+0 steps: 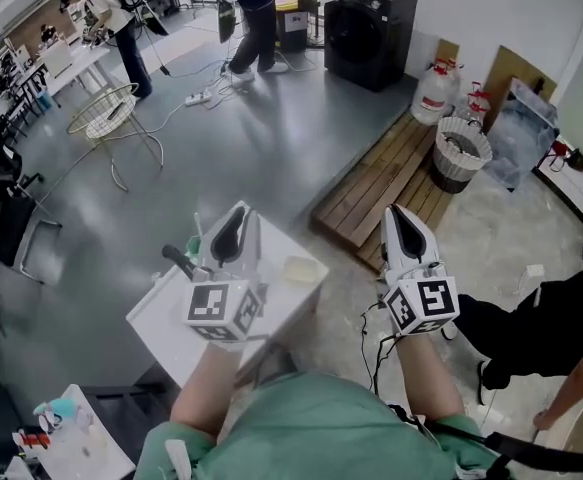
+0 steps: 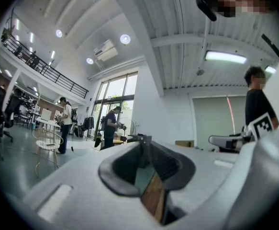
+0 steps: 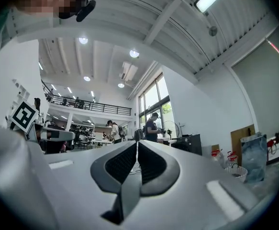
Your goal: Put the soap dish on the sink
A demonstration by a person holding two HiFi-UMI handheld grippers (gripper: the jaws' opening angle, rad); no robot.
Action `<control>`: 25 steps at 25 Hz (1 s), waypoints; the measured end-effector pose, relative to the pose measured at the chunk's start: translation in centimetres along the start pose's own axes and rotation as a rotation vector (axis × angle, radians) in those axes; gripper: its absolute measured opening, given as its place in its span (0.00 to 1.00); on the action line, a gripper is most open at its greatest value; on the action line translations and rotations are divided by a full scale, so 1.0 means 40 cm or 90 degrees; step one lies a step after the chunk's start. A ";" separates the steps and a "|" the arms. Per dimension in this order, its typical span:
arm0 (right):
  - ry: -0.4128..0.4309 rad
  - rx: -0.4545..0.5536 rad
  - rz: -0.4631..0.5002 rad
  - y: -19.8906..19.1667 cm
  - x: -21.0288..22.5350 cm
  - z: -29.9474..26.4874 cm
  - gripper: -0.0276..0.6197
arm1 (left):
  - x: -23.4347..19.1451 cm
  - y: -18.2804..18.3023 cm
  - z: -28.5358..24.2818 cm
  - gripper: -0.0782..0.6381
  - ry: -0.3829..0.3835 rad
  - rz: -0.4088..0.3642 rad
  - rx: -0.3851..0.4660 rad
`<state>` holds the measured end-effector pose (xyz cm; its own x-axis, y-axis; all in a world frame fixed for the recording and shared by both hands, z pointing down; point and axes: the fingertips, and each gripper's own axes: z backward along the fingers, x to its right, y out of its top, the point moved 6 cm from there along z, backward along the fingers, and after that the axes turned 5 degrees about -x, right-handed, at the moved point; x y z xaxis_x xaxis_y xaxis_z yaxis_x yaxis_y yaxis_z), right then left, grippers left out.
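A white sink unit [image 1: 166, 320] stands right in front of me. A pale, translucent soap dish [image 1: 299, 268] lies on its top near the right corner, and a black tap [image 1: 178, 259] rises at the left. My left gripper [image 1: 233, 230] hovers over the sink top, left of the dish. In the left gripper view [image 2: 145, 145] a gap shows between its pads with only floor and wood seen through it, so it is open and holds nothing. My right gripper [image 1: 403, 230] hangs off the sink's right side above the floor; in the right gripper view [image 3: 137, 146] its pads meet.
A wooden pallet [image 1: 391, 180] lies beyond the sink, with a white bin [image 1: 461, 154], water bottles [image 1: 433, 94] and a black washing machine [image 1: 369, 34] behind. A wire side table [image 1: 109, 120] stands at the left. A person in black [image 1: 546, 328] is close on the right.
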<state>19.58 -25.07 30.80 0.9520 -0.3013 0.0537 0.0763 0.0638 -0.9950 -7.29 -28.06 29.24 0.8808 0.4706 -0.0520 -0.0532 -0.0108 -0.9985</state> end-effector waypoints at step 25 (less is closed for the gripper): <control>0.007 -0.009 0.000 -0.030 -0.026 -0.031 0.06 | -0.043 -0.034 -0.004 0.19 0.008 0.003 -0.013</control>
<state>18.14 -26.03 31.83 0.9486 -0.3122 0.0521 0.0714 0.0508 -0.9962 -8.65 -28.99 30.68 0.8868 0.4588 -0.0562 -0.0476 -0.0303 -0.9984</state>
